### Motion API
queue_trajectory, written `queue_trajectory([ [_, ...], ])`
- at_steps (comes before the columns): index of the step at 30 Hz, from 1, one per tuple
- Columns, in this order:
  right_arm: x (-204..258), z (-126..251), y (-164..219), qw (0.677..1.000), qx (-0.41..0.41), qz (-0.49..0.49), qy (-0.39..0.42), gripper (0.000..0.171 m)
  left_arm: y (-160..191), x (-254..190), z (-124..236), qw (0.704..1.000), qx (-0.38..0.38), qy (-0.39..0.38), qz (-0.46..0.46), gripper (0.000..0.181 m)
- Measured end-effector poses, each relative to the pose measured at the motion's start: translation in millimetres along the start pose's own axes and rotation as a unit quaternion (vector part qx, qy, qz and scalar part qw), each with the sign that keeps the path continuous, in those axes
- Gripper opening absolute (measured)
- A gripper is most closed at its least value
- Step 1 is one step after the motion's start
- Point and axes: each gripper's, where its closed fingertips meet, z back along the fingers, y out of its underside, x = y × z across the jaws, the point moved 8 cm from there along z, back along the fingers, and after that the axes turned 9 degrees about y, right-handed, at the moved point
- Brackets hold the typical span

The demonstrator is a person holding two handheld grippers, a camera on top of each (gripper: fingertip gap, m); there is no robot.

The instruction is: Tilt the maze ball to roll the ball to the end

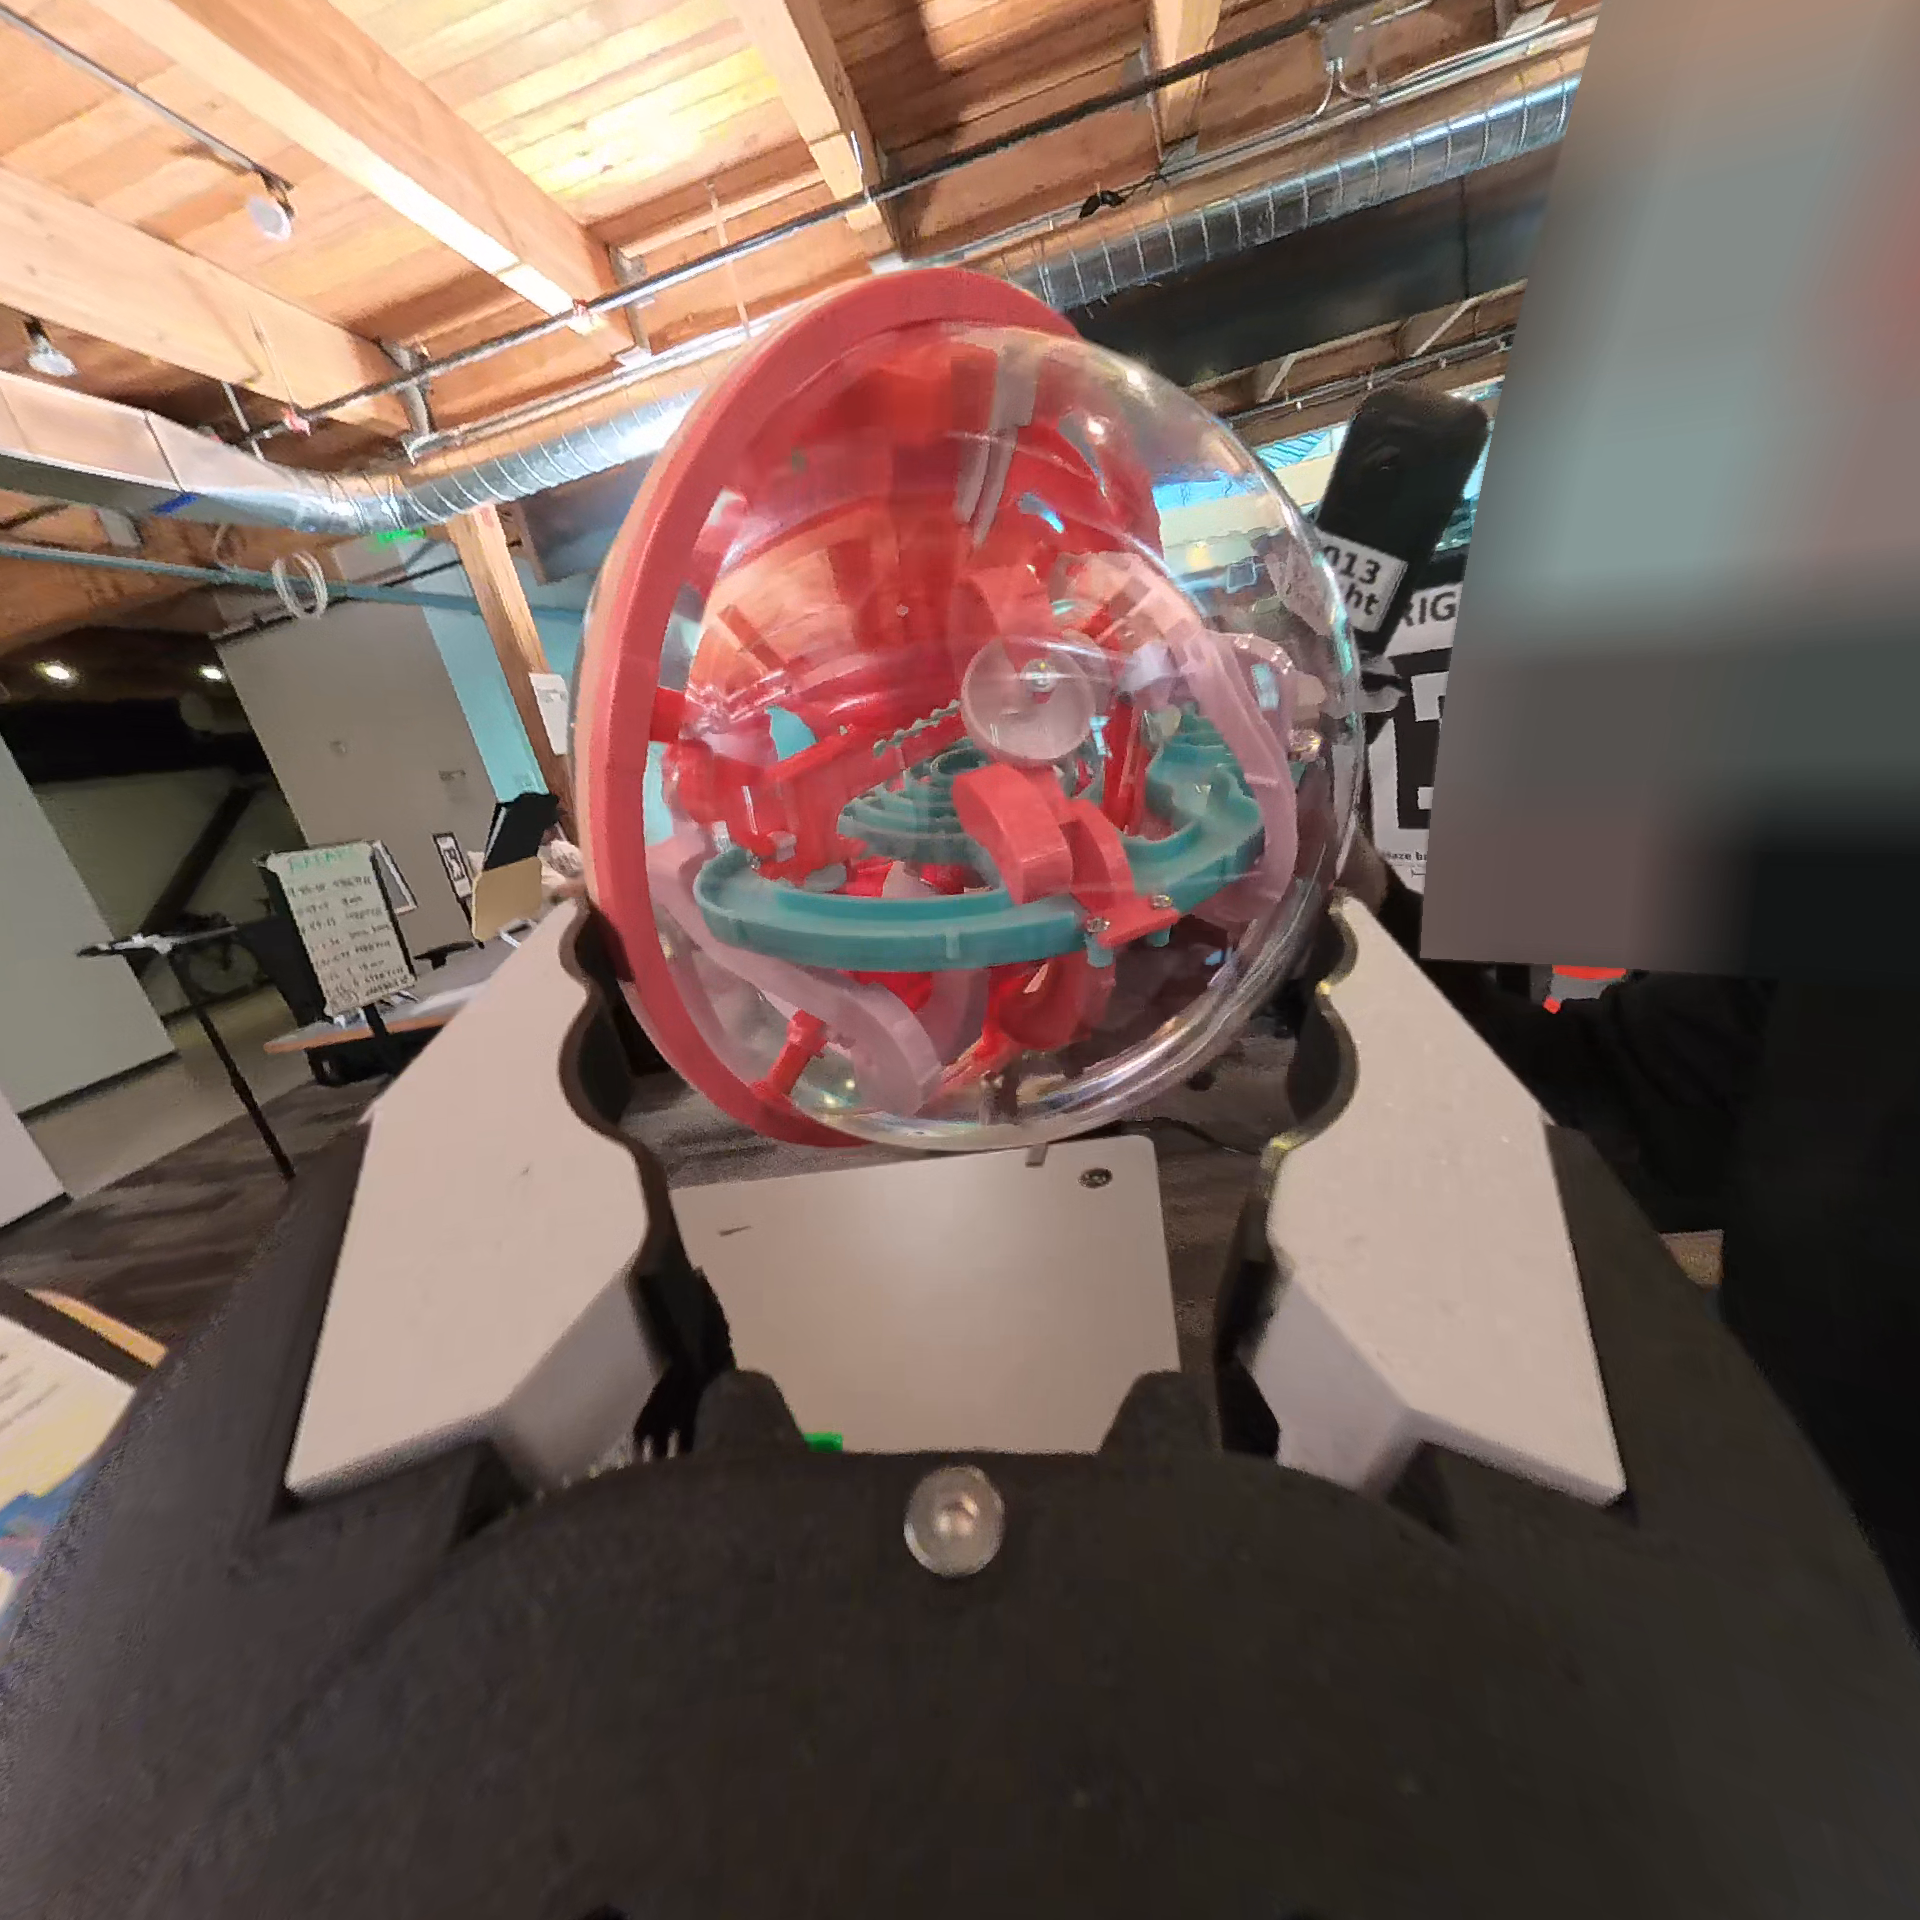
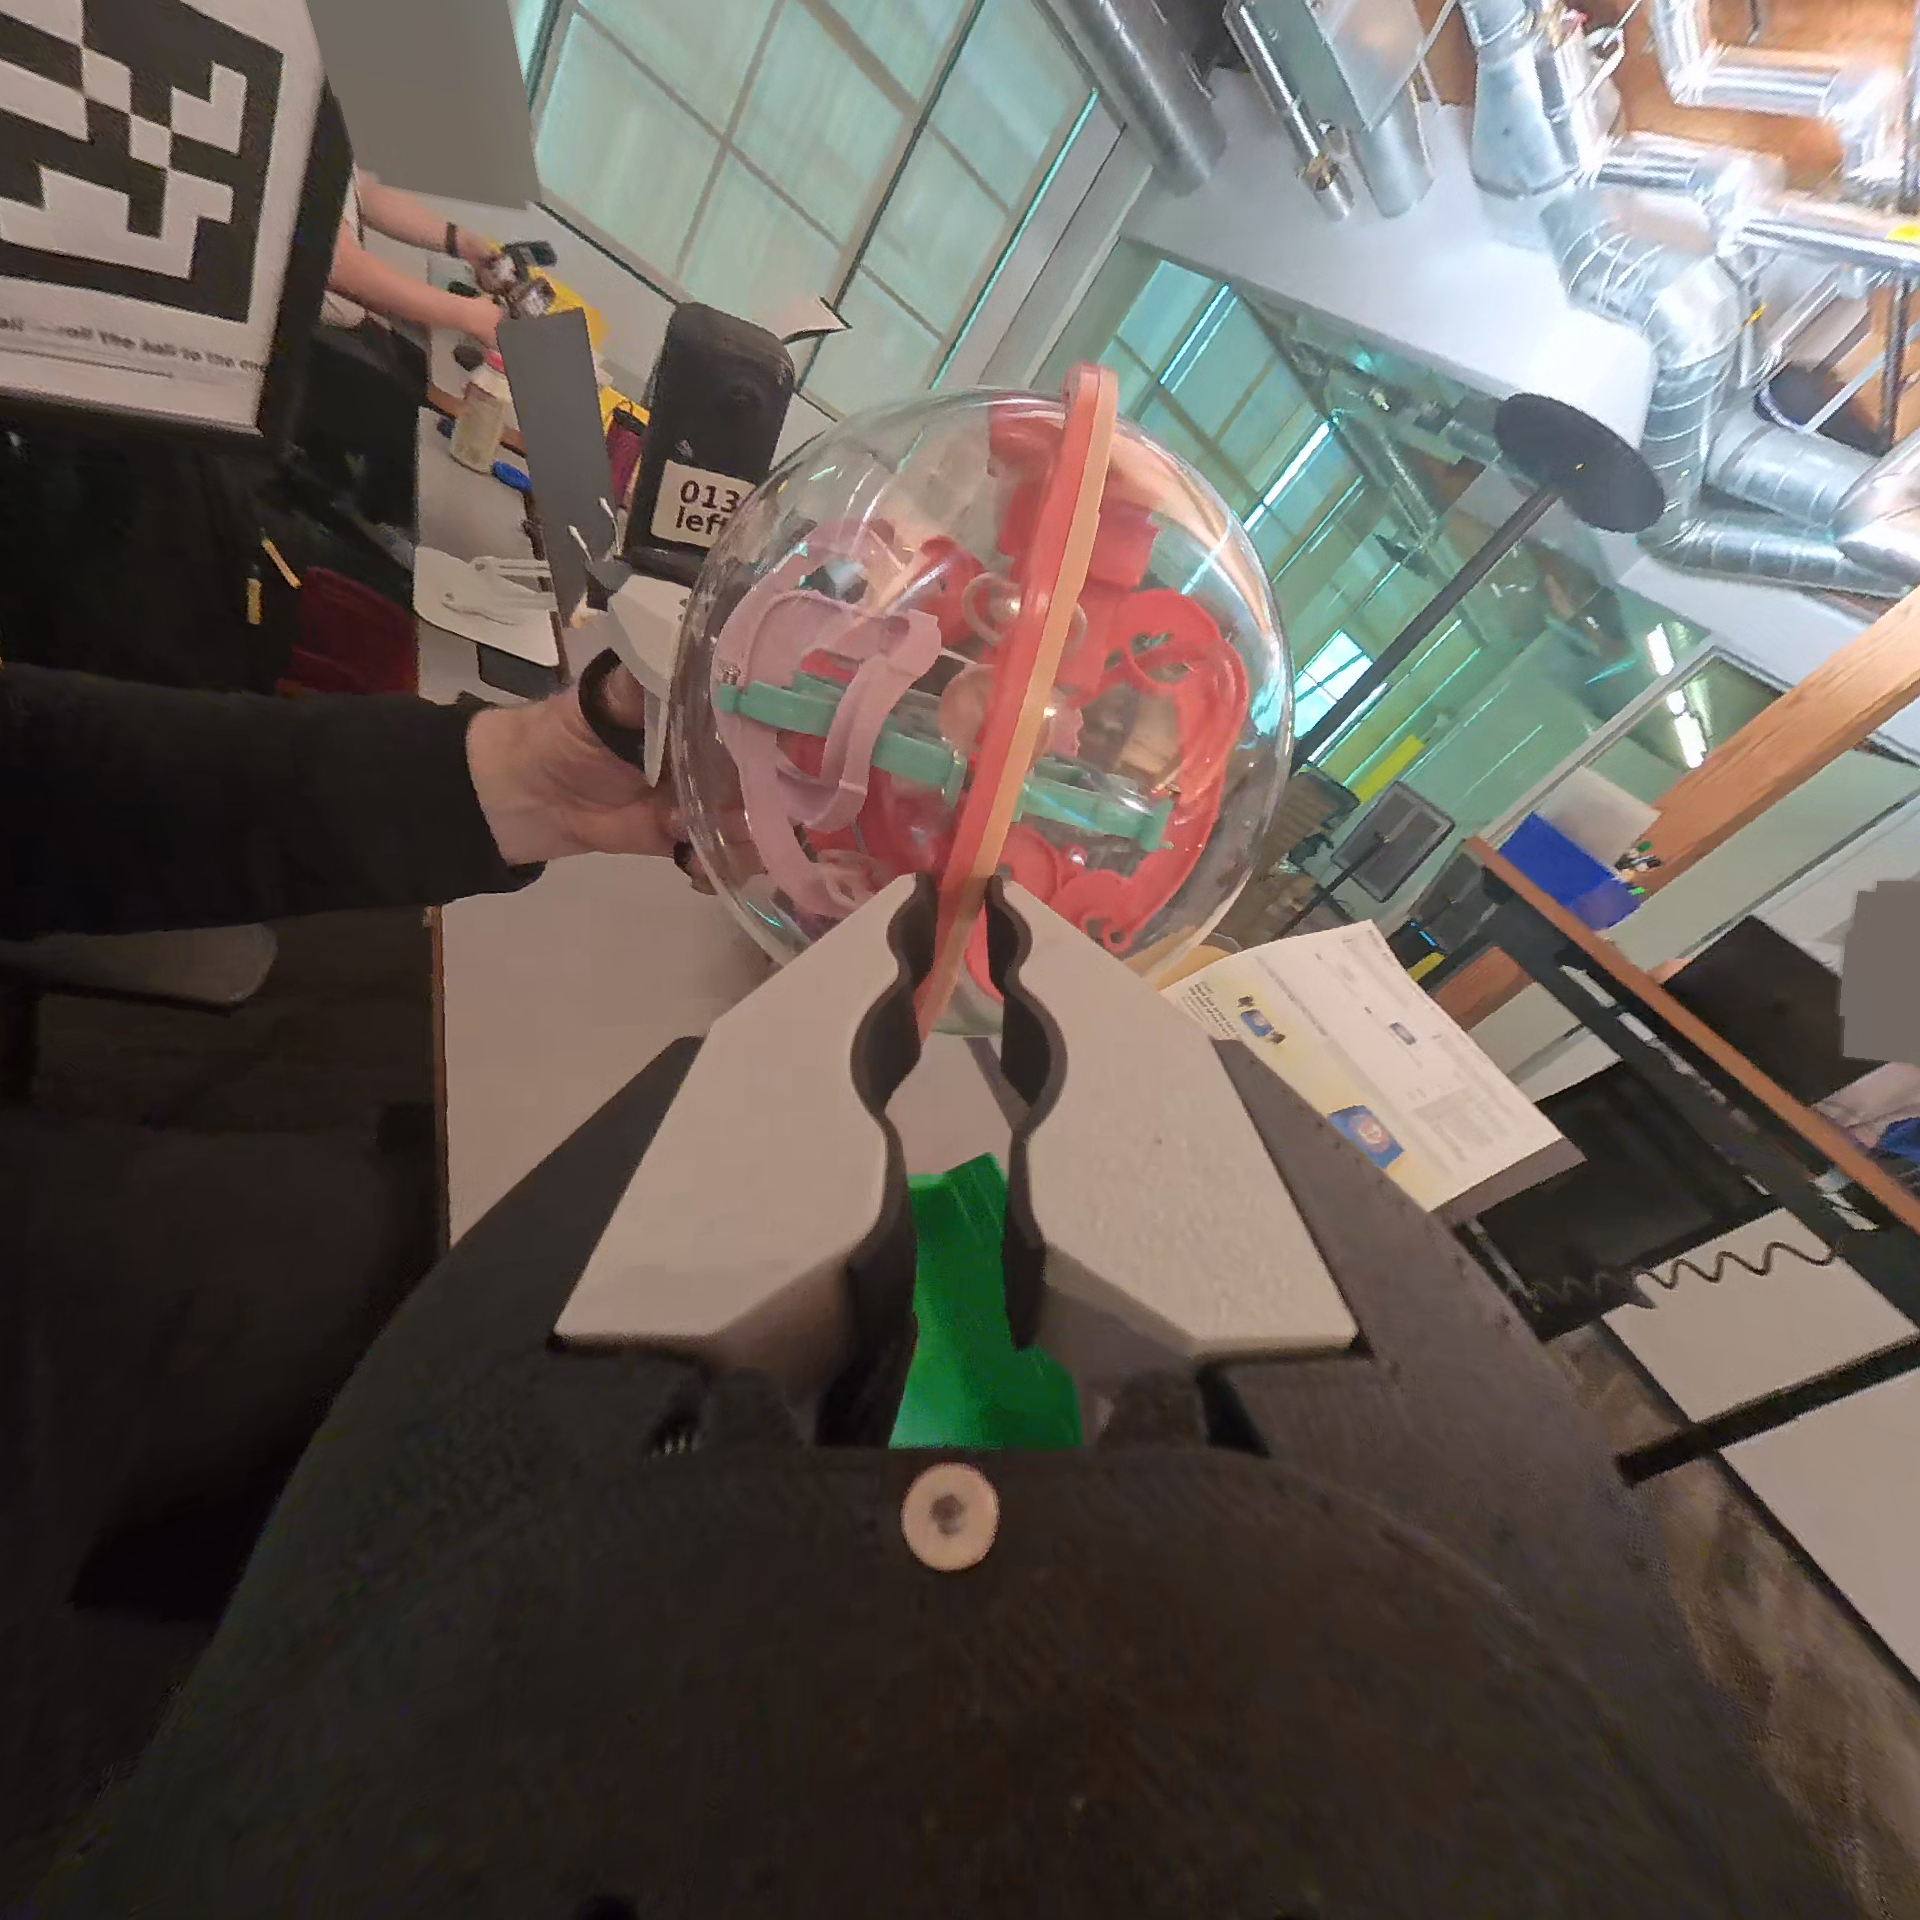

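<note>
The clear plastic maze ball with its red, teal and pink inner tracks point(image 1: 966, 717) fills the centre of the left wrist view and sits just above centre in the right wrist view point(image 2: 977, 686), held up in the air between both tools with ceiling beams and windows behind it. A flat salmon-red equator ring point(image 2: 1023, 665) girdles the sphere; in the right wrist view it runs almost edge-on, from upper right to lower left with a slight lean, so the axis through the two clear domes lies close to horizontal across that picture. In the left wrist view the ring point(image 1: 665, 665) curves down the left side of the ball, and one dome bulges toward the camera. The right gripper point(image 2: 951, 914) has its grey fingers nearly together, pinching the thin ring at the lower edge of the ball, probably because the rim is the one flat thing the smooth shell offers for a firm grip. The left gripper point(image 1: 971, 935) is spread wide, its fingers cupping the lower sides of the dome, which seems meant to steady the sphere while it is tipped. I cannot pick out the small rolling ball among the tracks, so progress cannot be judged. In the right wrist view, a hand in a dark sleeve point(image 2: 566, 764) holds the left gripper at mid-left, and a printed sheet point(image 2: 1382, 1049) lies at right.
</note>
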Motion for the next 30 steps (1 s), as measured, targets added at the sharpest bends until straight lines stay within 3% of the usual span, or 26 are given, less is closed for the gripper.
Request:
queue_trajectory([
  [4, 2, 4, 2, 1.0, 0.002, 0.0, 0.0, 0.007, -5, -7, -2, 1.0, 0.006, -0.006, -0.026, 0.127],
  [8, 6, 3, 25, 0.999, 0.009, -0.032, -0.008, 0.007, 16, -7, 1, 1.0, 0.015, -0.014, 0.004, 0.127],
  [12, 17, 1, 62, 0.996, 0.032, -0.077, -0.022, 0.007, 67, -9, 8, 0.998, 0.016, -0.023, 0.057, 0.127],
  [23, 64, -8, 222, 0.968, 0.111, -0.221, -0.05, 0.006, 250, -16, 36, 0.969, 0.127, -0.042, 0.206, 0.128],
  [30, 76, -12, 290, 0.952, 0.131, -0.265, -0.074, 0.006, 306, -10, 44, 0.946, 0.216, -0.043, 0.236, 0.128],
])
